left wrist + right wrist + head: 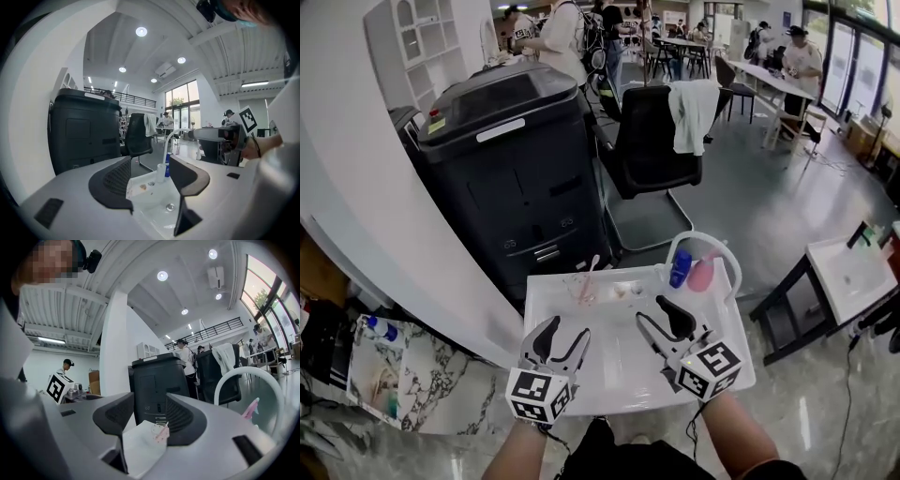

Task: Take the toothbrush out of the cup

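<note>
White glossy sink top (619, 370) lay below, backed at 12 o'clock by a boxy black machine (511, 159) and a cloth-draped office chair (647, 141). A clear cup (581, 290) stood at 11 o'clock with the pale toothbrush (591, 270) leaning inside, its bristles too small to make out. A blue bottle (680, 267) sat at 1 o'clock under the arched tap (705, 240). The left gripper (568, 330) and right gripper (656, 312) hovered with jaws wide, holding nothing.

Open office: copier (511, 159), swivel chair (645, 141), desks (757, 73)
</note>
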`<state>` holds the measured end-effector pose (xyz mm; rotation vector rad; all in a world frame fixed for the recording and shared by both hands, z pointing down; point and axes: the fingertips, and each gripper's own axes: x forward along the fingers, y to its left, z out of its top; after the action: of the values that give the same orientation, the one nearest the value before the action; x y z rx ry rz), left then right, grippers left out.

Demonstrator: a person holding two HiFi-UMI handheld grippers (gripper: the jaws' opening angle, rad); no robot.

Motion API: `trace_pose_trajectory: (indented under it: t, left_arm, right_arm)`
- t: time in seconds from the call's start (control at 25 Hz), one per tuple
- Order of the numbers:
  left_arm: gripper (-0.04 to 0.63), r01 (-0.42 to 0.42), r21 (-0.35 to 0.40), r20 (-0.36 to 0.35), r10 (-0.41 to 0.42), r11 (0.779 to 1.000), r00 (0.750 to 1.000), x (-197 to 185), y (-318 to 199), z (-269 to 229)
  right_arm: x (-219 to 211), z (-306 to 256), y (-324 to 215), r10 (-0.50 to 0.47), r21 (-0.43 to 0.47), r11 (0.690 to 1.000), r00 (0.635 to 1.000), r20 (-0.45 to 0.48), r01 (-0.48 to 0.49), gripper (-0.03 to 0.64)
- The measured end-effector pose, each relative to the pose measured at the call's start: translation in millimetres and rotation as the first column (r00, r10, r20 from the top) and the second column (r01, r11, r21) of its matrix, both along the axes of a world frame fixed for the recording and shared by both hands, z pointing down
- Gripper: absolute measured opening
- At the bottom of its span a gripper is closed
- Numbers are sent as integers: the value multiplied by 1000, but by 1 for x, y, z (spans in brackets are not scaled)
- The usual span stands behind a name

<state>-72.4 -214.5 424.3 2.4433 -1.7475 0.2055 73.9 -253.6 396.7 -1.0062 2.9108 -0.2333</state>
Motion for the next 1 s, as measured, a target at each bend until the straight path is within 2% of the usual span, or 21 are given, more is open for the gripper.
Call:
trace_pose_trajectory:
  t: [0.48, 1.0]
  left_arm:
    - [259, -67, -76, 7, 68, 995, 998, -27, -91, 39]
    - [259, -134, -170, 23, 140, 976, 990, -42, -171, 94]
  right_arm:
    - [-24, 31, -69, 69, -68, 995, 997, -32, -71, 209]
    - [-47, 71, -113, 112, -157, 980, 991, -69, -122, 209]
